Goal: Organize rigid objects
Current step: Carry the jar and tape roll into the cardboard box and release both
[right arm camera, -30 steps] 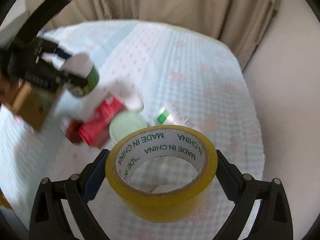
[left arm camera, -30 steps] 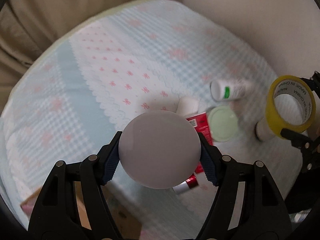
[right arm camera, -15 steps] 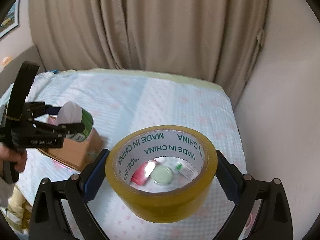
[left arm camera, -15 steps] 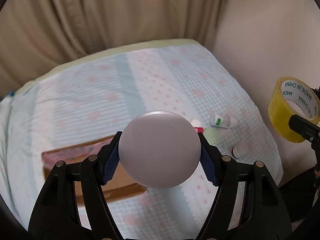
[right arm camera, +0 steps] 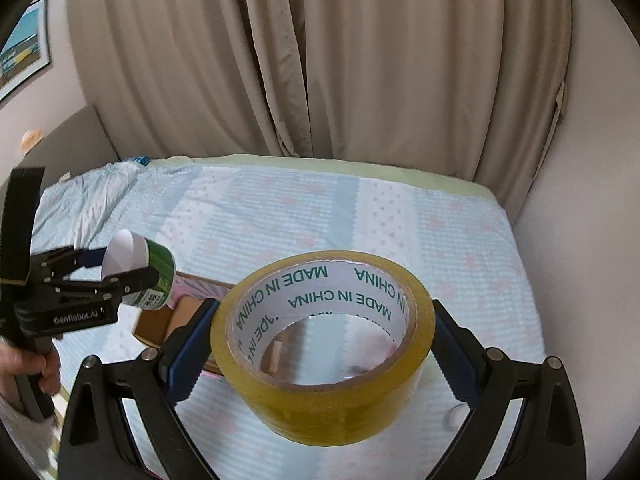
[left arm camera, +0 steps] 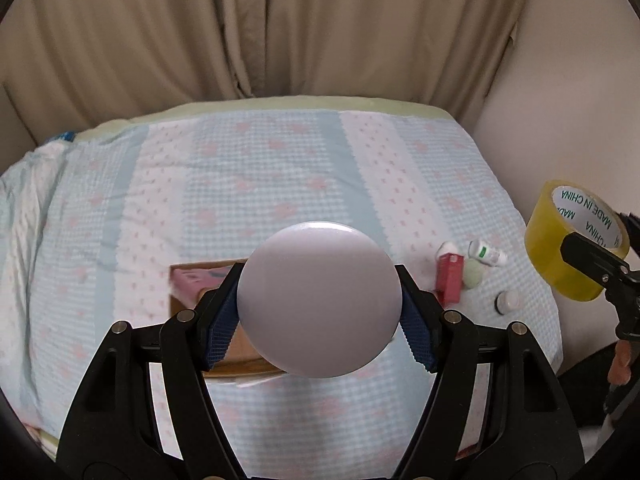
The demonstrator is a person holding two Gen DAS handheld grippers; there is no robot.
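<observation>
My left gripper [left arm camera: 319,305] is shut on a white-capped jar with a green label [left arm camera: 319,305], held above the bed; it also shows in the right wrist view [right arm camera: 138,276]. My right gripper [right arm camera: 322,344] is shut on a yellow tape roll [right arm camera: 340,392], also seen at the right edge of the left wrist view [left arm camera: 576,240]. An open cardboard box [left arm camera: 188,300] lies on the bed below the jar; it shows behind the tape too [right arm camera: 160,322].
On the checked bedspread [left arm camera: 280,184] at the right lie a red box [left arm camera: 450,282], a pale green lid [left arm camera: 473,274], a small white bottle [left arm camera: 486,253] and a small capped bottle [left arm camera: 507,302]. Beige curtains [right arm camera: 320,60] hang behind the bed; a wall [right arm camera: 580,240] bounds it on the right.
Both grippers have lifted and pulled back from the bed with their loads. The loose items now look small and far, and the cardboard box has come into view under the jar.
</observation>
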